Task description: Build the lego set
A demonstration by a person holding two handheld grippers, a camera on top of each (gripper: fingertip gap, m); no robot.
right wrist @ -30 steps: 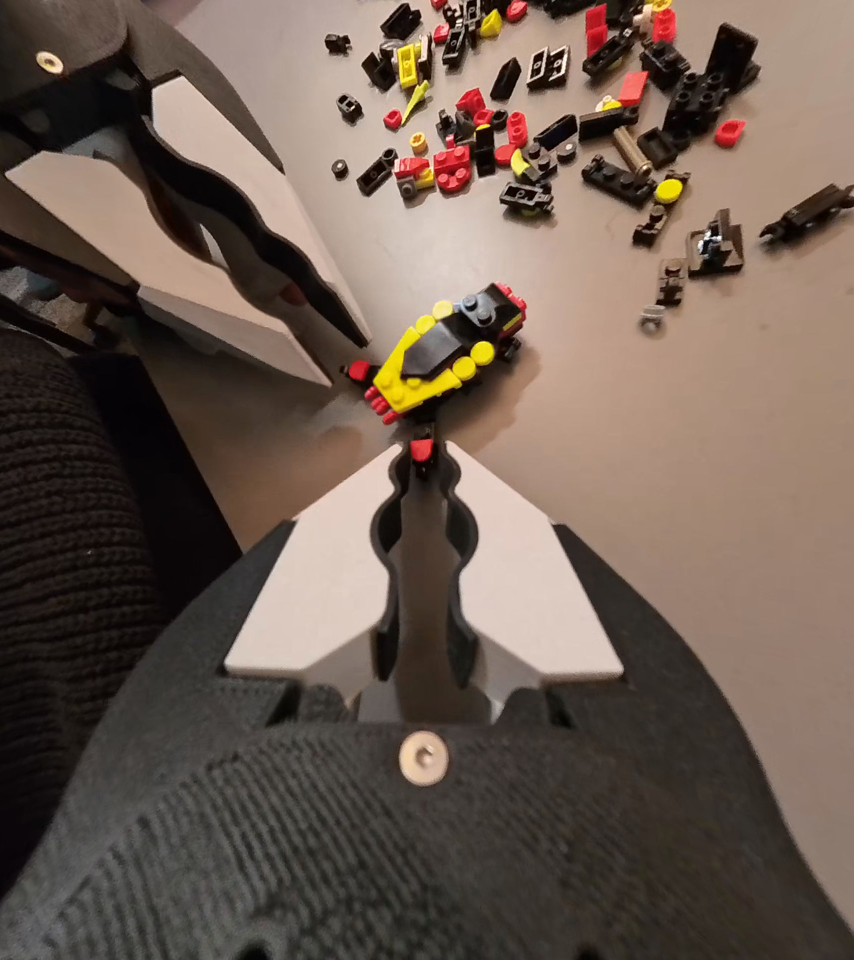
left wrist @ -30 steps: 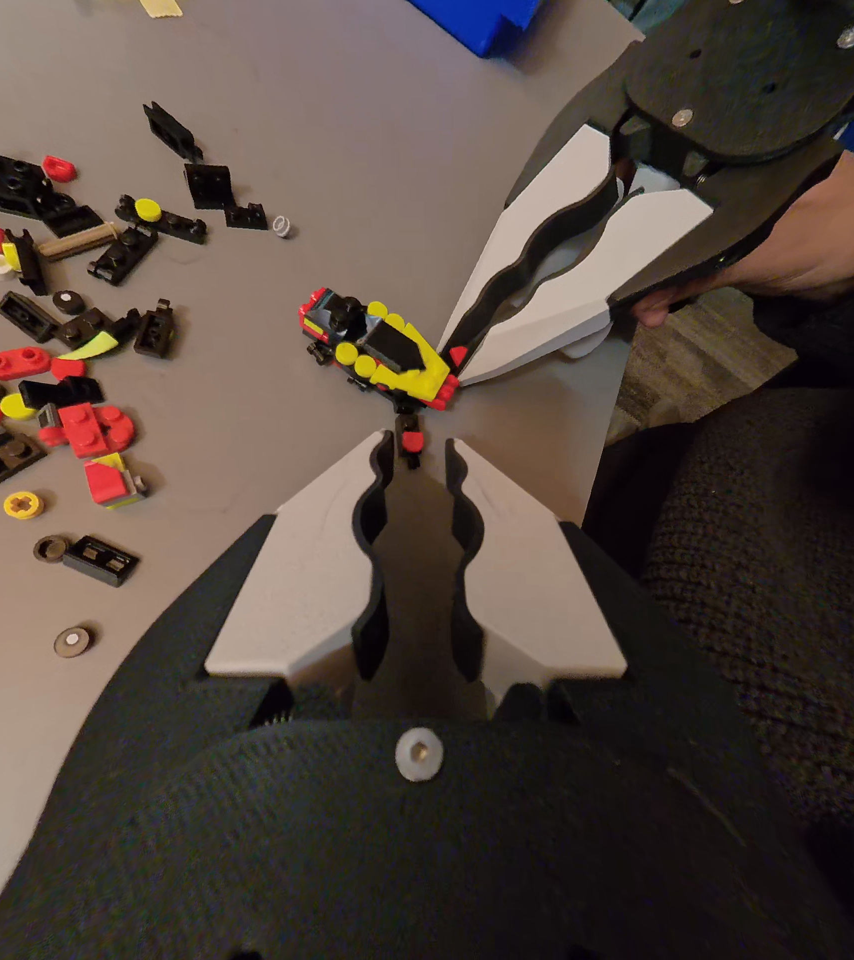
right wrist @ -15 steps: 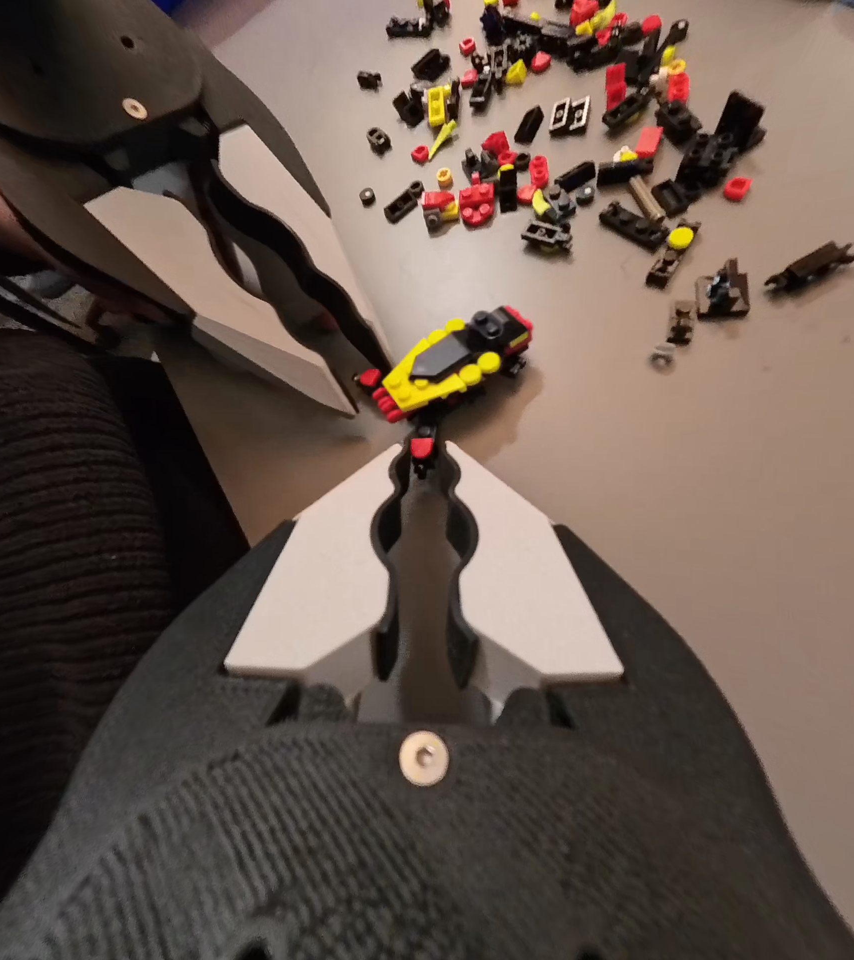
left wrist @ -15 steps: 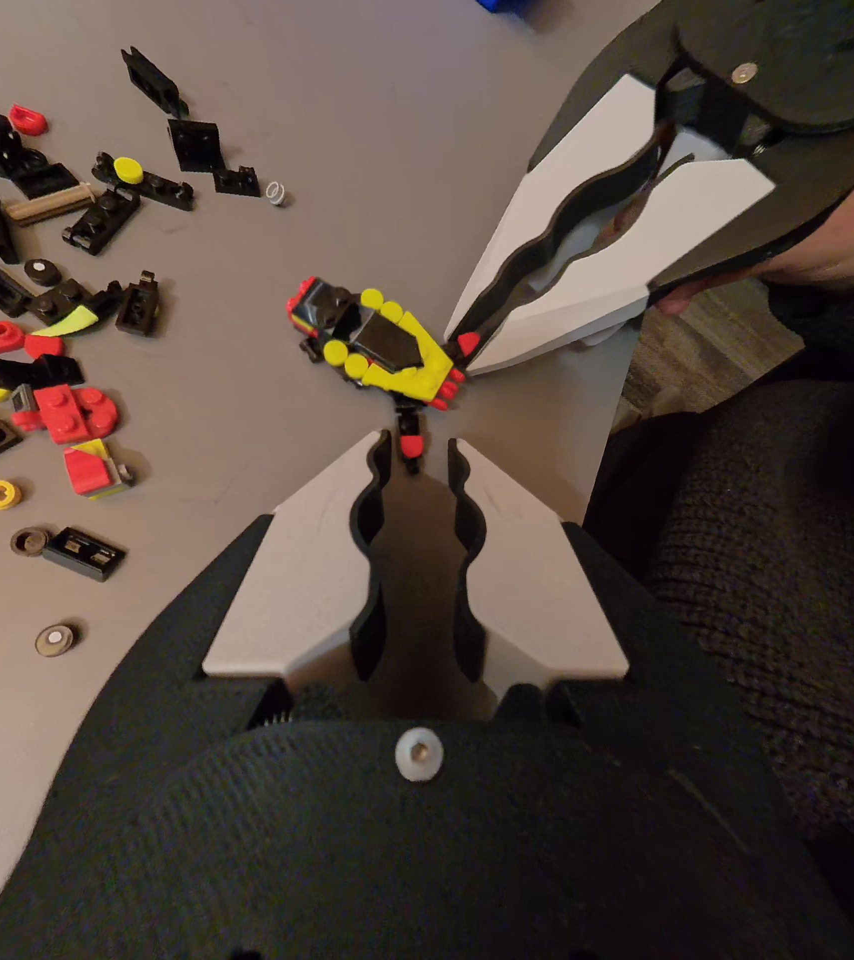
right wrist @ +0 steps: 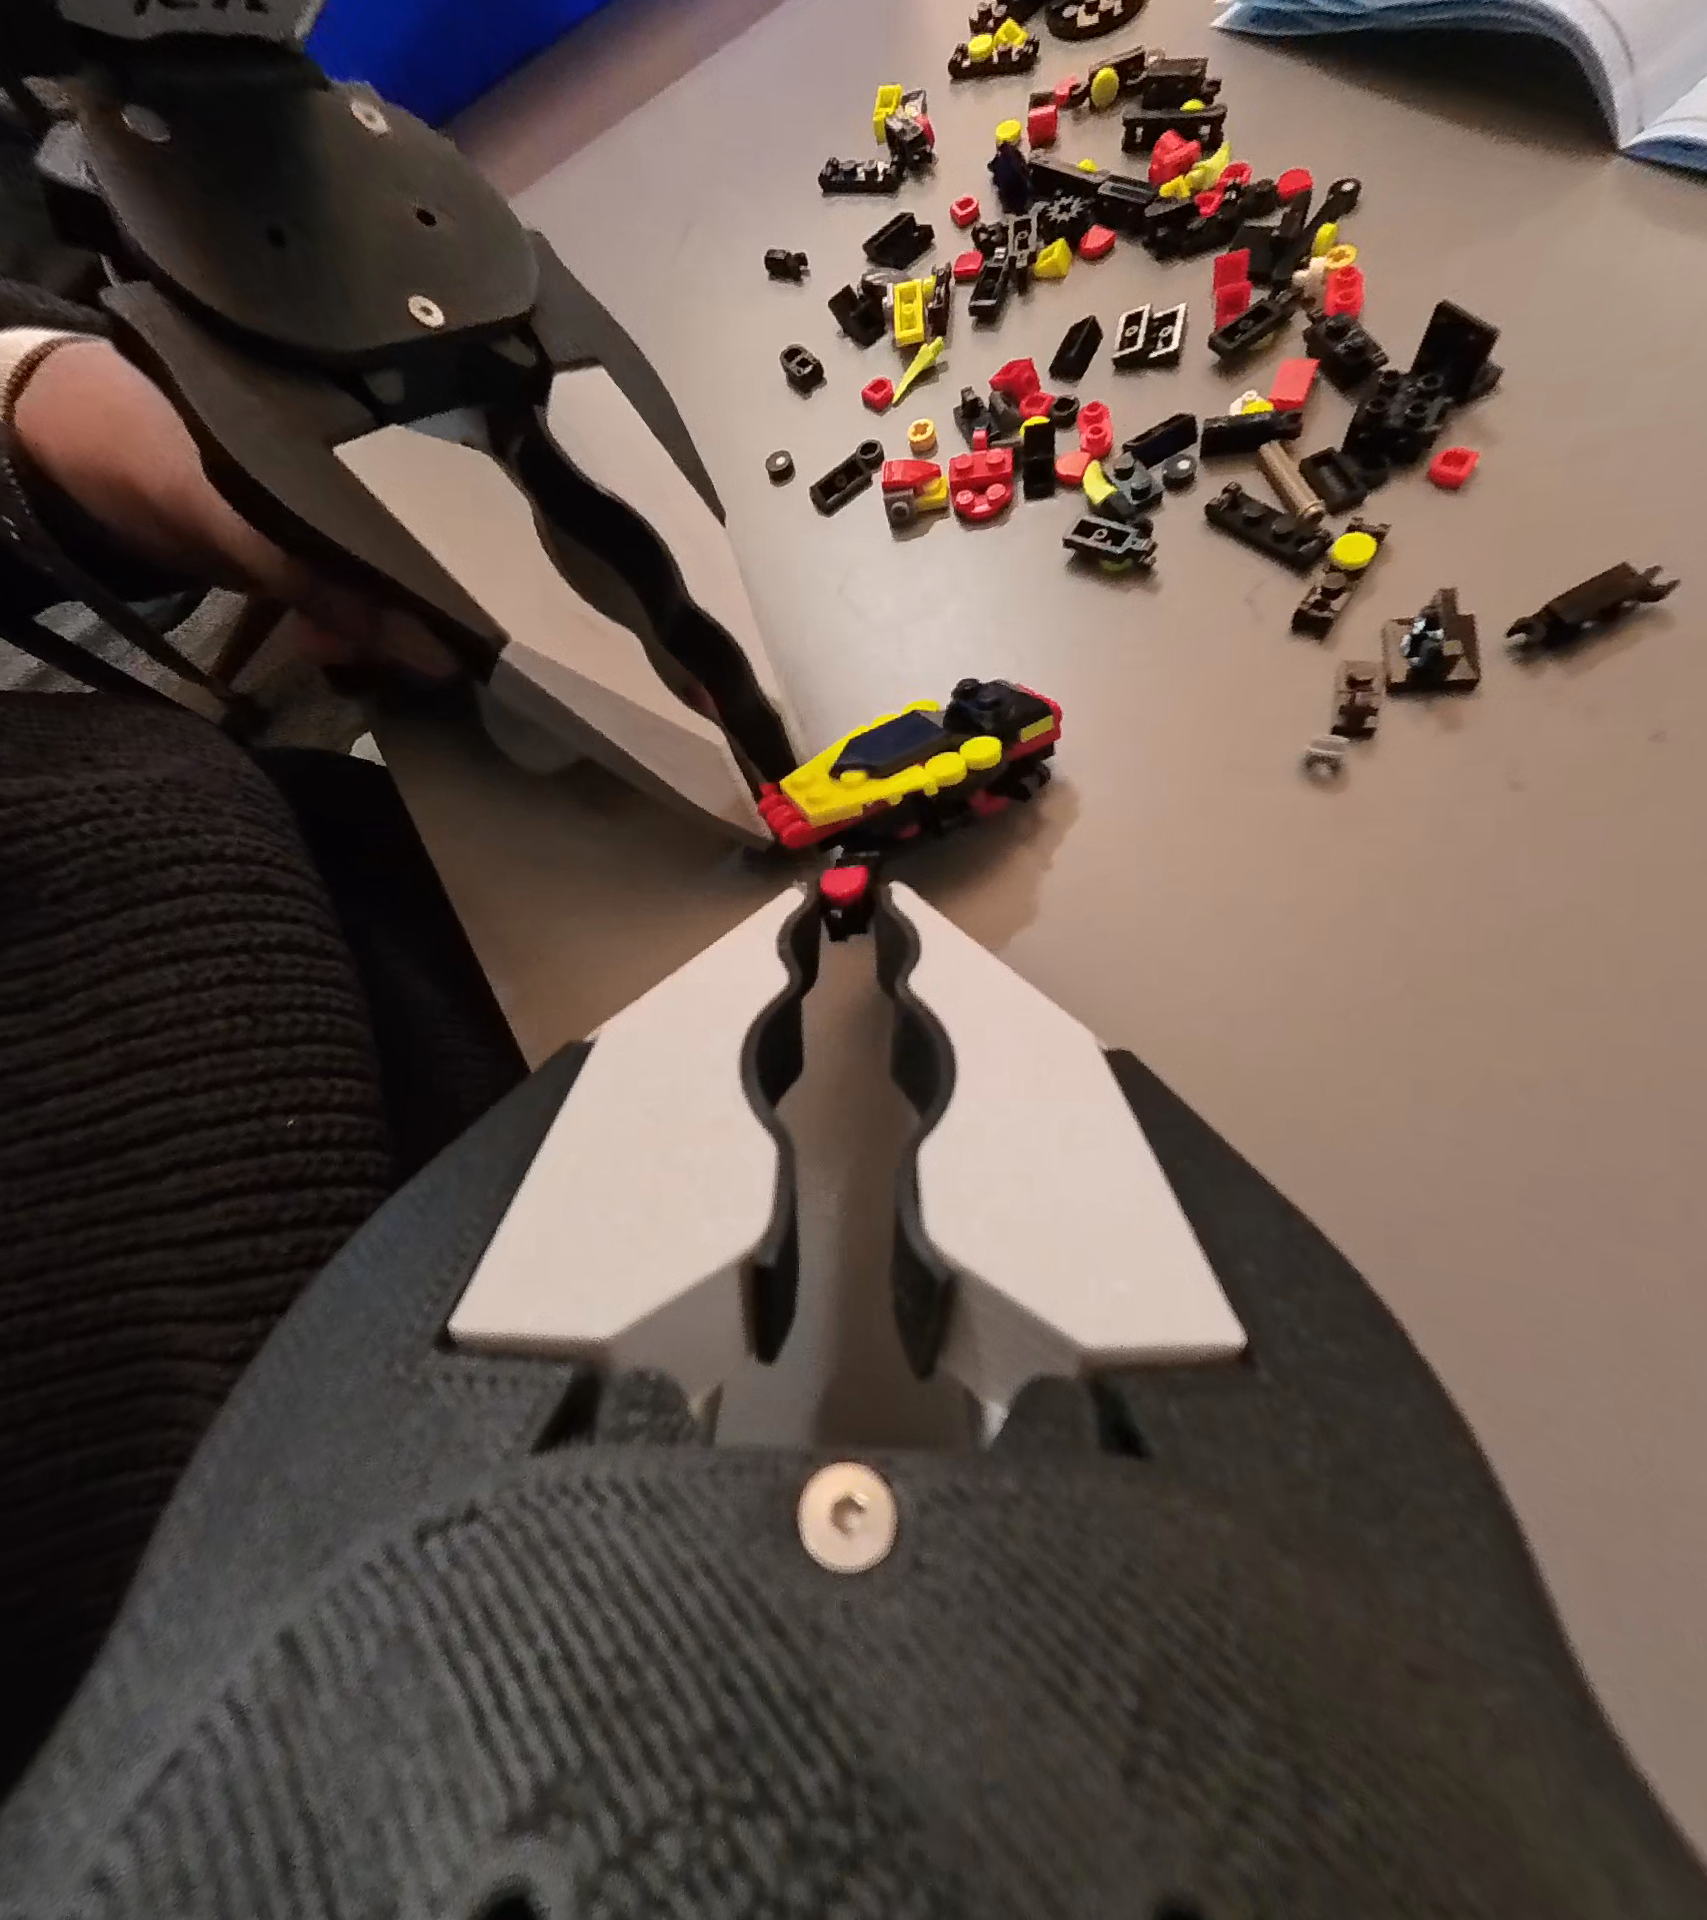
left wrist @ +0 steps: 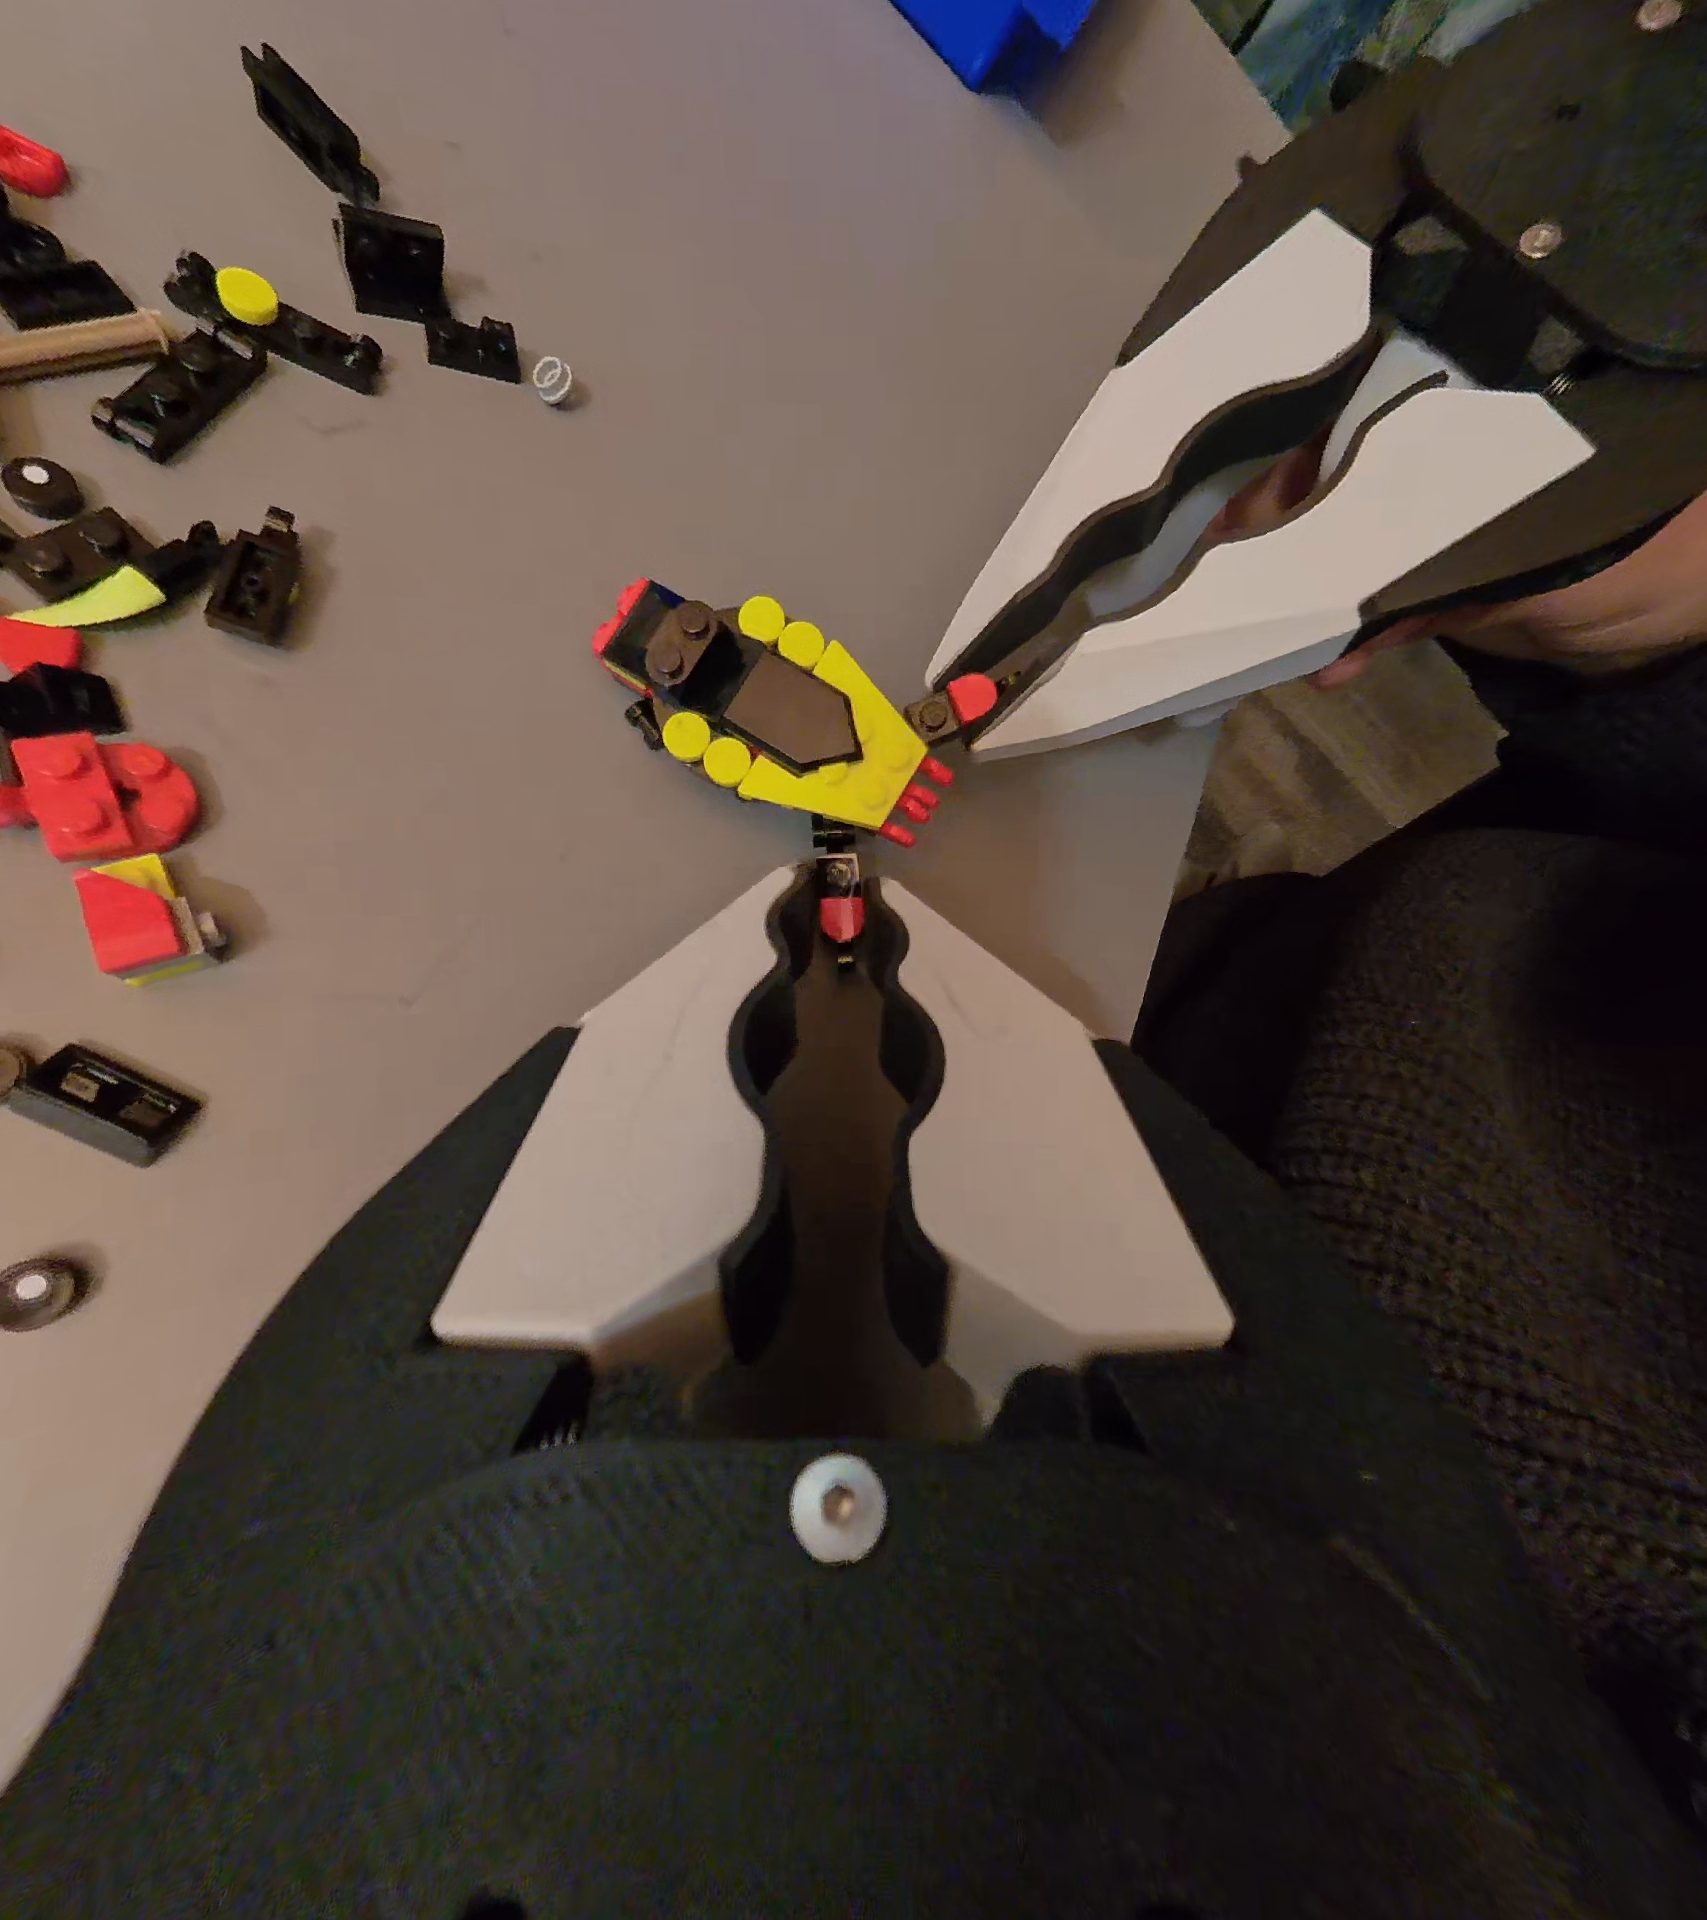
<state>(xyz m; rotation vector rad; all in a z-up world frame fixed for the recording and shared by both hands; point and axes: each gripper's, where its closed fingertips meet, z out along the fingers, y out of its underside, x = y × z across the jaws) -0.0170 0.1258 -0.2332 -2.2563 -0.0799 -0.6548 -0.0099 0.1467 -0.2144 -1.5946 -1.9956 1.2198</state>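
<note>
A small yellow, black and red brick model lies on the grey table near its edge. My left gripper is shut on a small red-and-black piece that sticks out from the model's near side. My right gripper is shut on a matching red-and-black piece on the model's other side. The right gripper also shows in the left wrist view, coming in from the upper right. The left gripper shows in the right wrist view, with its tips at the model's red end.
Several loose black, red and yellow bricks lie scattered to the left, and show farther back in the right wrist view. A blue box and an open booklet lie at the far side. The table's edge and a dark knit garment are close by. The grippers are tip to tip, or close to it.
My left gripper's fingers stood apart around the red-and-black piece and have now come together on it. My right gripper stayed shut on its piece. The model has barely moved.
</note>
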